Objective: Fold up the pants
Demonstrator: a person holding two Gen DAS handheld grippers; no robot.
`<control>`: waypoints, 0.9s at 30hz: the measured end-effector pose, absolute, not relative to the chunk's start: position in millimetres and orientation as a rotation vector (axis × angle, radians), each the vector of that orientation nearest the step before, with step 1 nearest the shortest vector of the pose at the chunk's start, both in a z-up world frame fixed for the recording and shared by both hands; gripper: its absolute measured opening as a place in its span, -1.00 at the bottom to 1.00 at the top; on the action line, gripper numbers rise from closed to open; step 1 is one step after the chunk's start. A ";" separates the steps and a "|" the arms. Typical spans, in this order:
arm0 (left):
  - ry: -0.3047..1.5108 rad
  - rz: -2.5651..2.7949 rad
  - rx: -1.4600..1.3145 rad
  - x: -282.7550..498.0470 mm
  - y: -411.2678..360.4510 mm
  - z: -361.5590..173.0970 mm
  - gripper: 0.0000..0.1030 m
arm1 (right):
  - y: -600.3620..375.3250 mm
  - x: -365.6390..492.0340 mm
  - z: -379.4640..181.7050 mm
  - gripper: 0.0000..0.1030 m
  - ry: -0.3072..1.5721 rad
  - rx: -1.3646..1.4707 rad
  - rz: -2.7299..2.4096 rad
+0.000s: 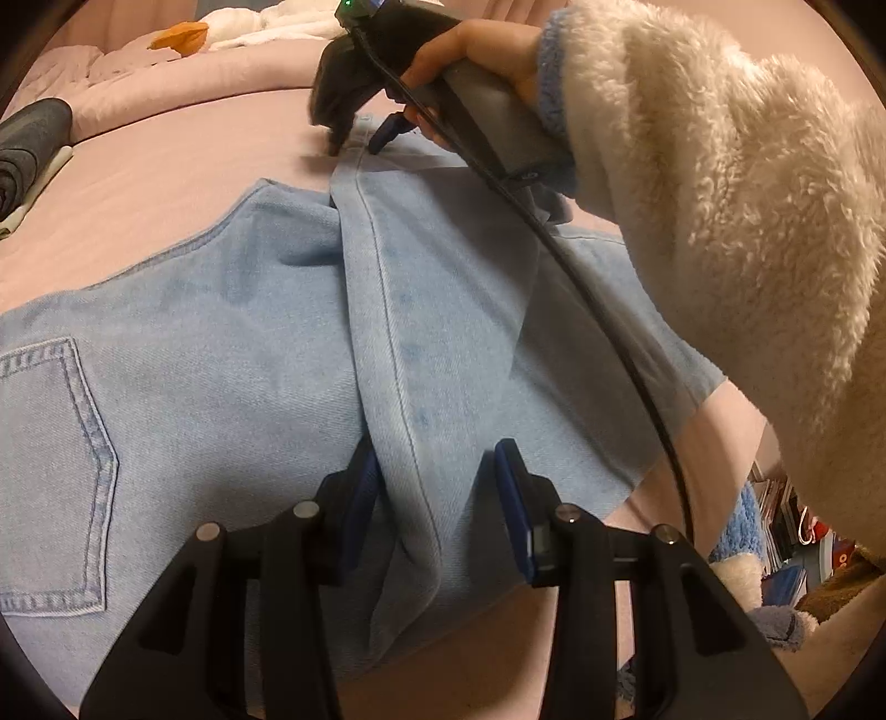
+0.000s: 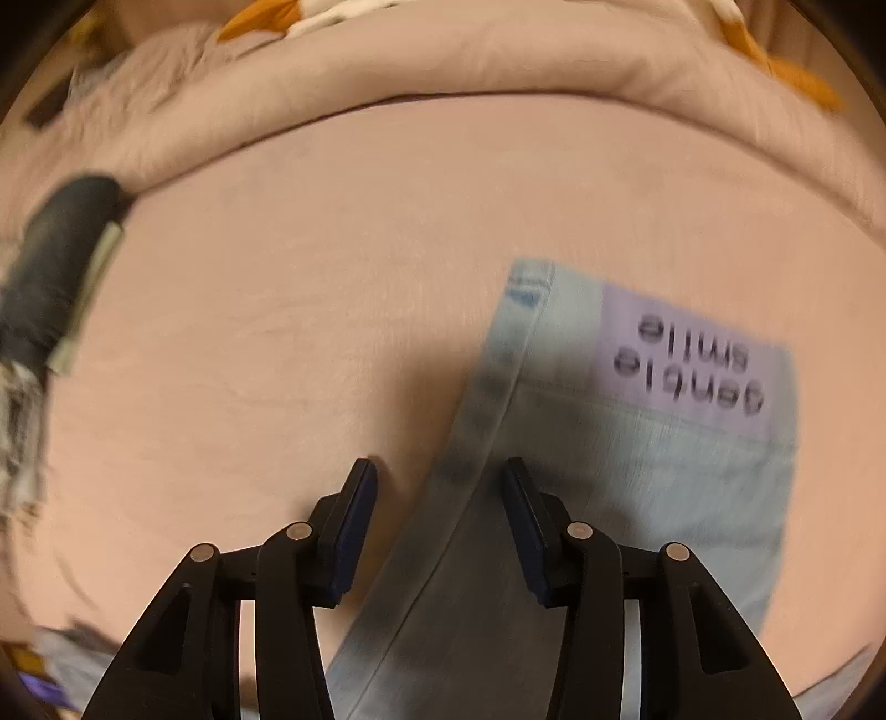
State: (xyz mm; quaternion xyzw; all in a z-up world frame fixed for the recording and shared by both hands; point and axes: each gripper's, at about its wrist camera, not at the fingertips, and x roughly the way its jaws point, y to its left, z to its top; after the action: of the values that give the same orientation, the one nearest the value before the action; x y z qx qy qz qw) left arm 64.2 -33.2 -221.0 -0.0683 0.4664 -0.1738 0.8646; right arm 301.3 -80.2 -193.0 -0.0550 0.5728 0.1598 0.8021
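Now, light blue jeans (image 1: 232,354) lie spread on a pink bed sheet (image 1: 166,183), back pocket (image 1: 50,471) up, one leg folded lengthwise over the other. Left gripper (image 1: 437,498): jaws apart, straddling the folded seam edge, pads not pressing. Right gripper (image 1: 360,141), held by a hand (image 1: 487,50) in a fleecy white sleeve (image 1: 720,194): tips at the far end of the fold, jaws parted. Right wrist view blurred; purple label (image 2: 692,354) on the waistband. Dark rolled garment (image 1: 27,149) lies well apart at the left edge
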 end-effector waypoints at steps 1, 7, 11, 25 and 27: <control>0.977 -0.360 -0.137 61.6 -33.2 -221.6 -0.30 | -78.6 299.0 -192.2 -0.24 1.217 -0.137 0.330; 0.987 -0.353 -0.168 53.2 -26.6 -222.0 -0.38 | -101.1 283.6 -181.5 -0.85 1.172 -0.104 0.311; 0.982 -0.337 -0.138 45.5 -33.9 -219.1 -0.38 | -139.4 262.2 -146.5 -0.85 1.085 0.024 0.342; 1.005 -0.330 -0.010 44.8 -79.2 -220.3 -0.37 | -340.4 100.6 -72.9 -0.85 0.724 0.357 0.259; 1.008 -0.334 0.009 47.7 -84.1 -218.7 -0.36 | -357.8 89.6 -84.6 -0.85 0.720 0.413 0.209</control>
State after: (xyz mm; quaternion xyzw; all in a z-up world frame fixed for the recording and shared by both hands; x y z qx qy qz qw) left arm 47.7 -84.1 -218.7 0.0042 0.4805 -0.1591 0.8624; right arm 89.6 -357.8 -84.6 0.2004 0.3492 0.1014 0.9098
